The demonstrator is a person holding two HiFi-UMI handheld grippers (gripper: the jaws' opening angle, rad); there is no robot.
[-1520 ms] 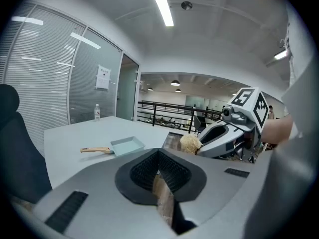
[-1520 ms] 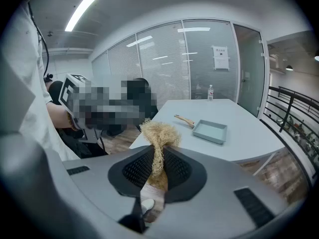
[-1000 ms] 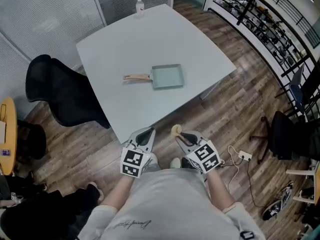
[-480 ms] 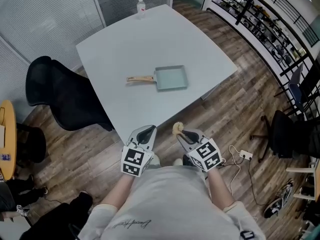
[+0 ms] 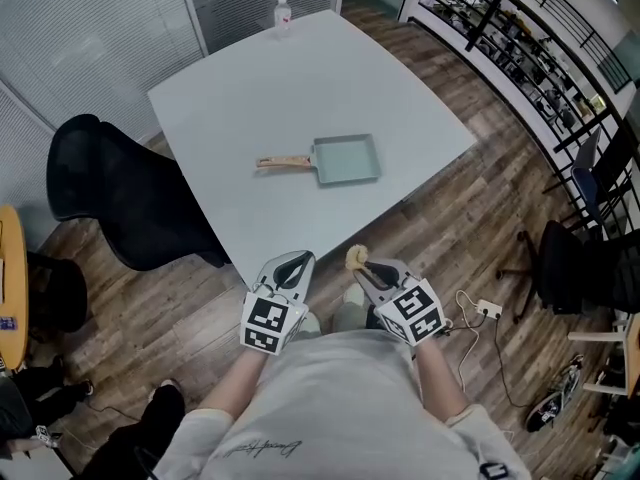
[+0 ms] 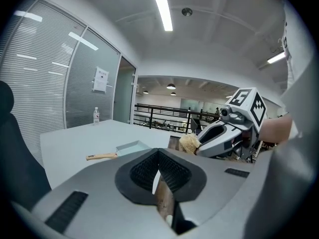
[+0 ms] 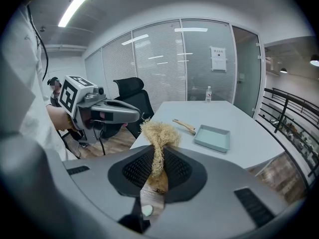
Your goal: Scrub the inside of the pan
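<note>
A pale green rectangular pan [image 5: 347, 159] with a wooden handle [image 5: 285, 162] lies on the grey table [image 5: 250, 88]; it also shows as the pan [image 7: 213, 137] and the pan [image 6: 132, 147] in the gripper views. My right gripper [image 5: 356, 263] is shut on a tan fibrous scrubber [image 7: 158, 136], which sticks up from the jaws, short of the table's near corner. My left gripper [image 5: 295, 262] is shut with nothing in it, beside the right one. Both are held close to the person's body, well short of the pan.
A clear plastic bottle [image 5: 282, 13] stands at the table's far edge. A black office chair [image 5: 110, 198] sits left of the table. Black railing and shelving [image 5: 520, 38] run along the right. A cable and power strip [image 5: 480, 311] lie on the wooden floor.
The whole view has shifted slightly toward the table; the pan sits a little lower and further right in the head view. Both grippers keep their pose and state.
</note>
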